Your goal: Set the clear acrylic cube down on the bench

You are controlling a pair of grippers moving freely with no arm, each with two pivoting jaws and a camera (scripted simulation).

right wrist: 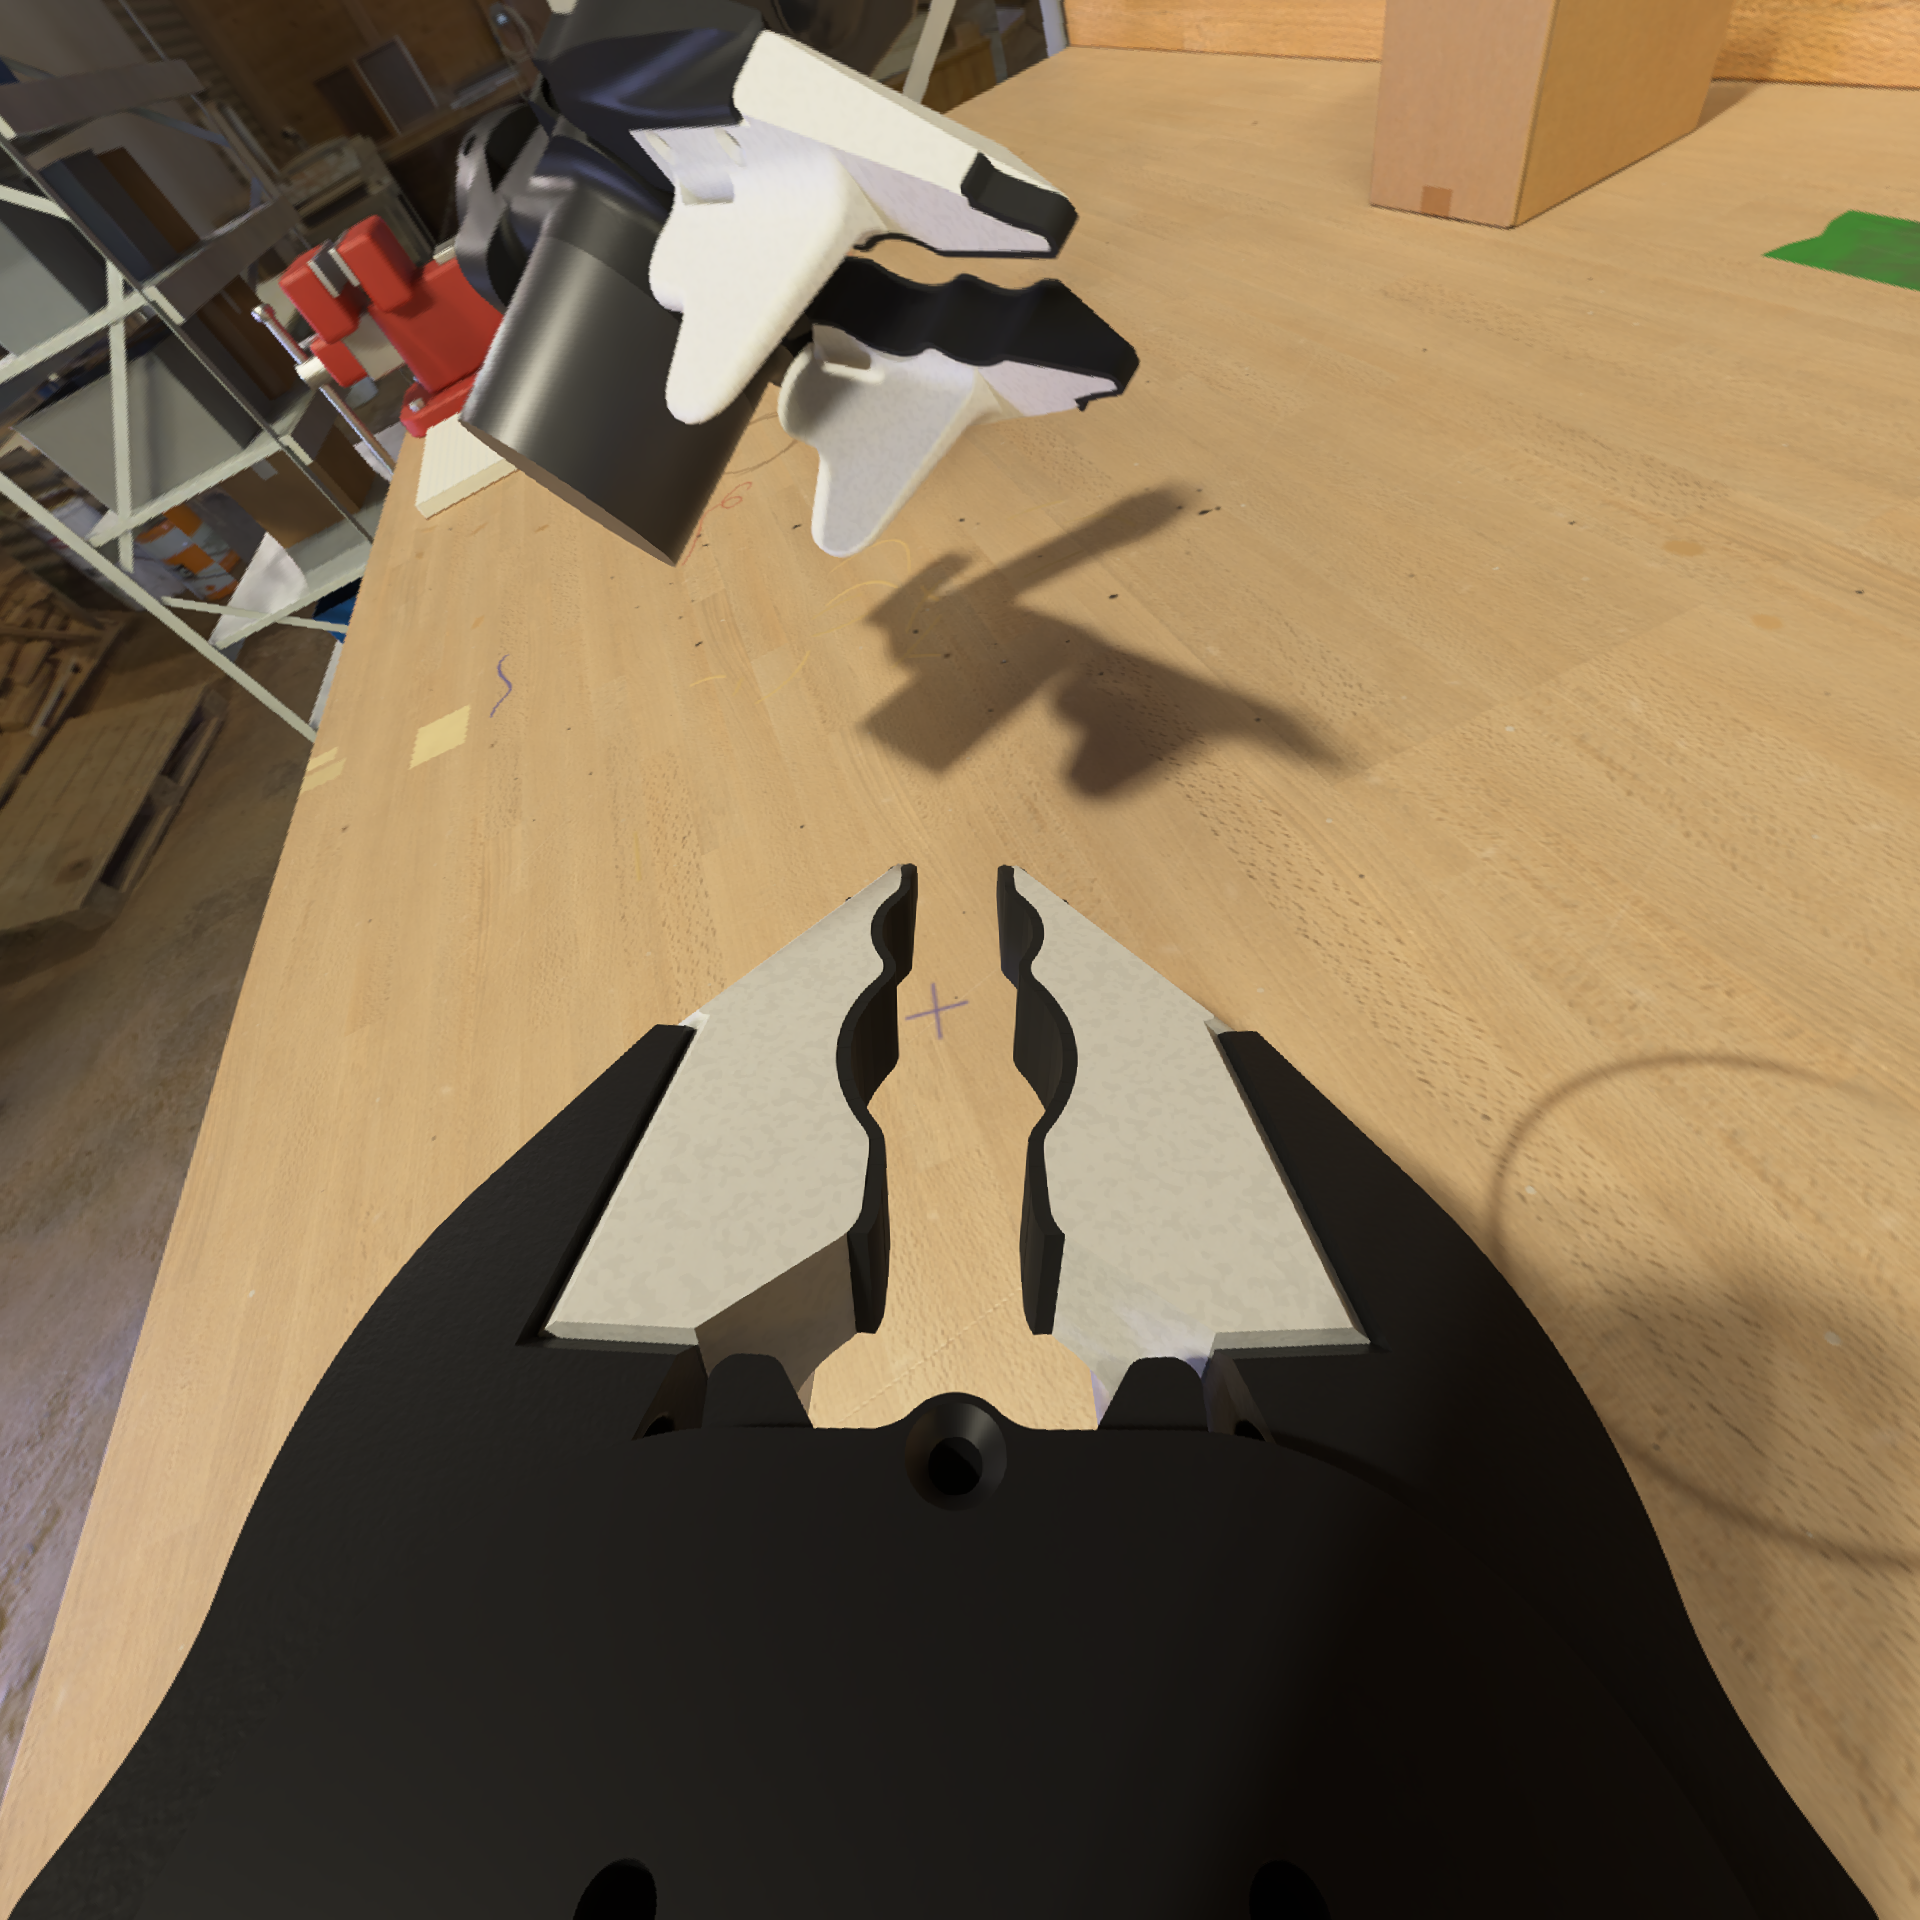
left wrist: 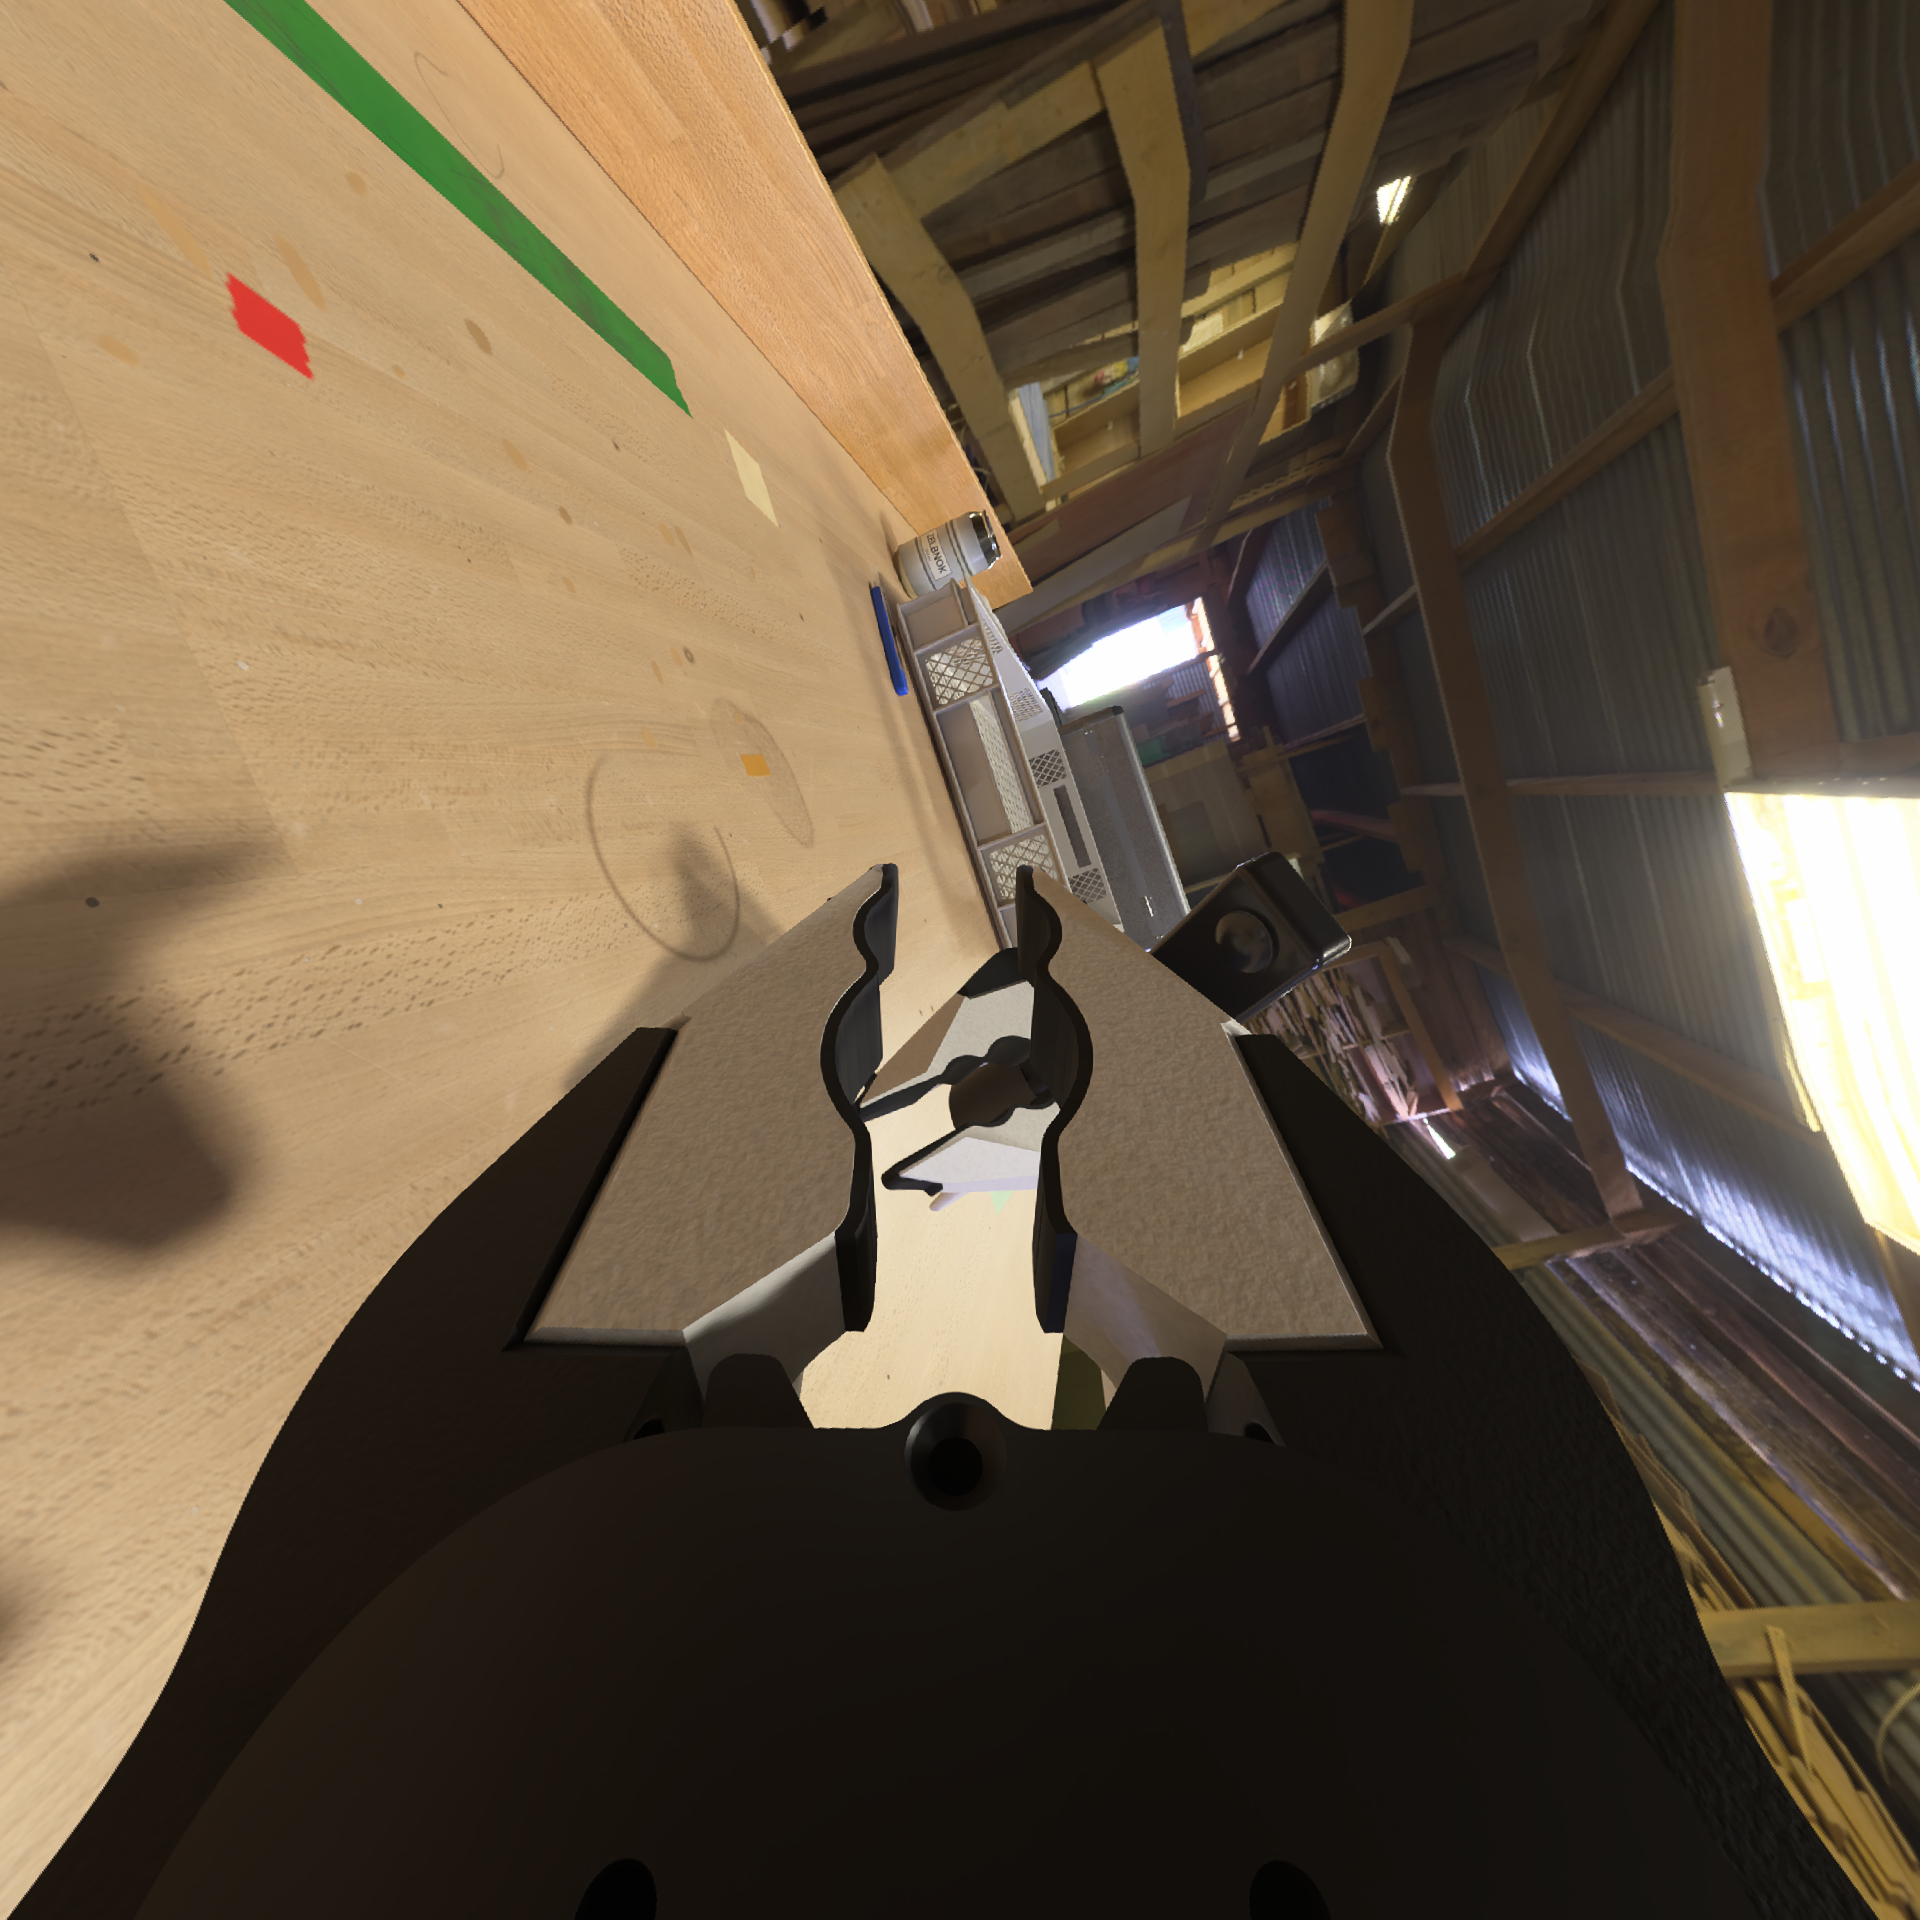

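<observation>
My left gripper (left wrist: 956,883) is rolled on its side, so the wooden bench (left wrist: 416,623) fills the left of its view. Its jaws stand a little apart, shut on the clear acrylic cube (left wrist: 961,1091), which shows only as bent white and dark shapes between the pads. In the right wrist view the left gripper (right wrist: 1091,291) hovers above the bench (right wrist: 1351,727) and casts a shadow on it; I cannot make out the cube there. My right gripper (right wrist: 956,873) is low over the bench, empty, with a narrow gap between its jaws.
A green tape strip (left wrist: 468,177), a red patch (left wrist: 270,322), a white can (left wrist: 951,551) and white crates (left wrist: 987,727) lie along the bench. A cardboard box (right wrist: 1538,104) stands at the far right and a red vise (right wrist: 364,301) at the left edge. A metal rack (right wrist: 156,416) stands beyond that edge.
</observation>
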